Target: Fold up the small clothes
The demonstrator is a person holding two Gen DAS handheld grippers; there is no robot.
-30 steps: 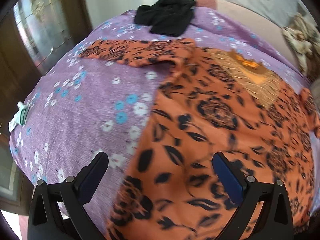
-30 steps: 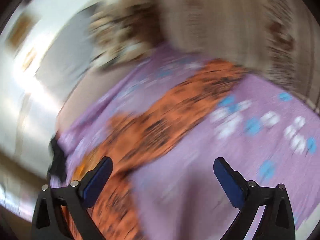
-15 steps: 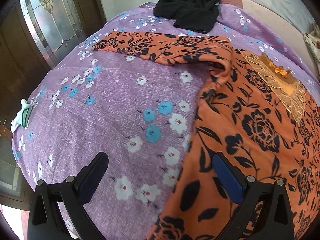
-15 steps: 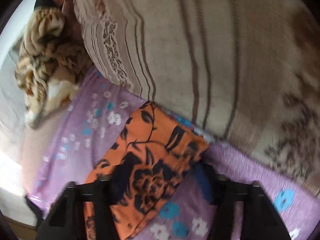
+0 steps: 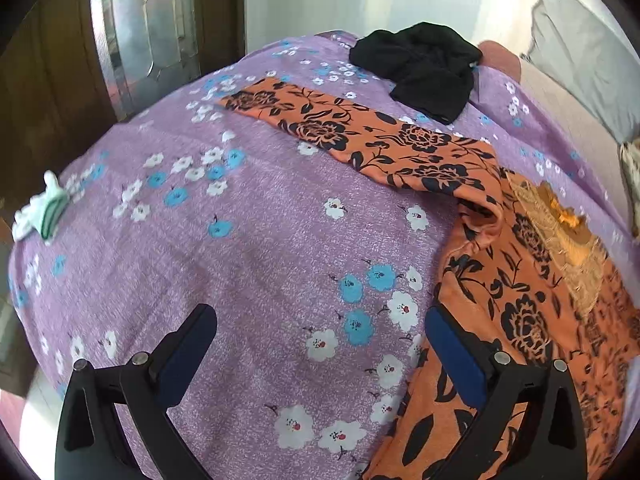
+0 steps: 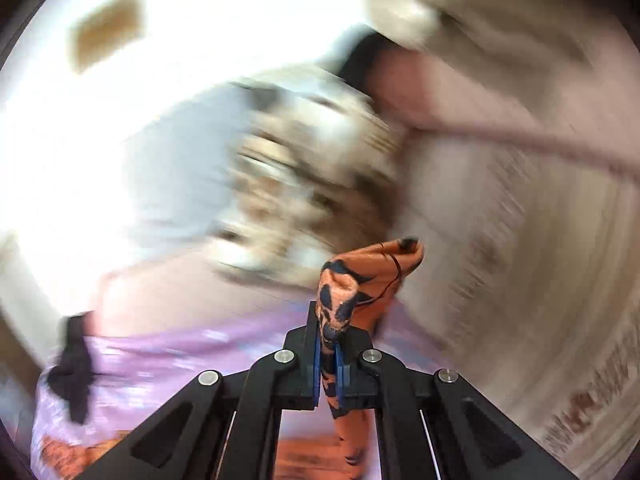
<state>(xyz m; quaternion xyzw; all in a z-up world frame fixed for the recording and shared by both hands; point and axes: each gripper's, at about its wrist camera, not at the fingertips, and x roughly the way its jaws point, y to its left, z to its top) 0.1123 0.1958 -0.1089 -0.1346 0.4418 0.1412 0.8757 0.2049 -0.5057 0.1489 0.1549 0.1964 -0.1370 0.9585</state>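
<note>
On the purple flower-printed bedsheet (image 5: 260, 248), the left gripper (image 5: 320, 344) hovers with jaws spread wide and nothing between them. Just to its right lies the orange black-flowered cloth garment (image 5: 520, 312), one sleeve stretched toward a crumpled black cloth (image 5: 424, 68). The right gripper (image 6: 329, 344) is clamped tight on a raised fold of that garment.

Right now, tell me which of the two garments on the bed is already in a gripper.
The orange floral top: the right gripper is shut on its fabric. The black garment lies untouched at the bed's far edge.
</note>
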